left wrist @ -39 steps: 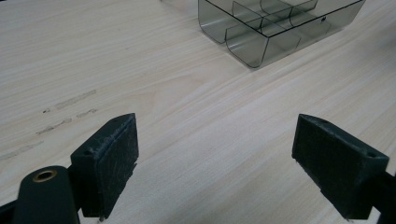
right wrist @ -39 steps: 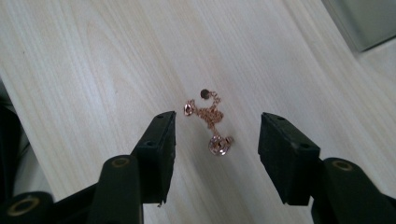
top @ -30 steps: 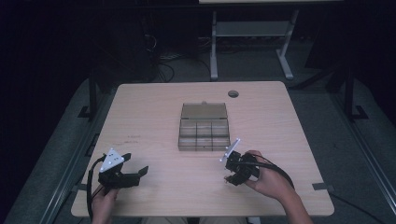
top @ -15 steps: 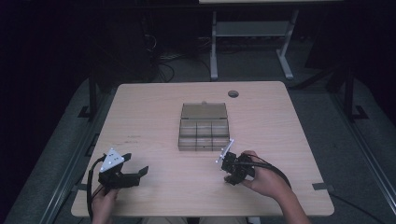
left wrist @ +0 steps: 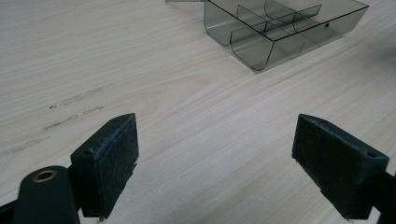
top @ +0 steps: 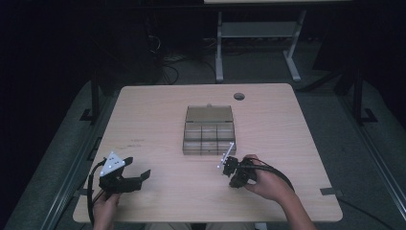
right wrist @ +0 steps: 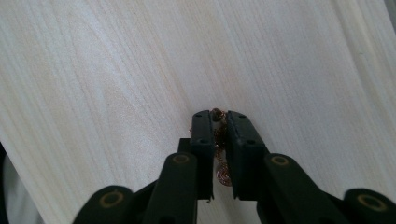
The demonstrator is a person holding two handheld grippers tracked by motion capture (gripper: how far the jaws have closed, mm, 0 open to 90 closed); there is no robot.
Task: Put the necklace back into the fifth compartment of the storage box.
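A smoky clear plastic organiser box [top: 209, 129] with several compartments and its lid folded back sits mid-table; its near corner [left wrist: 280, 28] shows in the left gripper view. My right gripper [top: 233, 175] is just in front of the box's right corner, pointing down at the tabletop. Its jaws [right wrist: 219, 116] are shut on a small copper-coloured coiled piece [right wrist: 222, 173] that hangs between the pads. My left gripper [top: 136, 178] rests at the front left of the table, open, with only bare wood between its pads [left wrist: 112, 161].
The light wooden table [top: 158, 110] has a round cable hole [top: 239, 96] at its back. Faint marks [left wrist: 74, 109] lie on the wood ahead of the left gripper. A white desk frame [top: 258, 33] stands on the floor beyond the table.
My right gripper has drifted slightly to the left in front of the box, still shut. The left gripper has stayed where it was.
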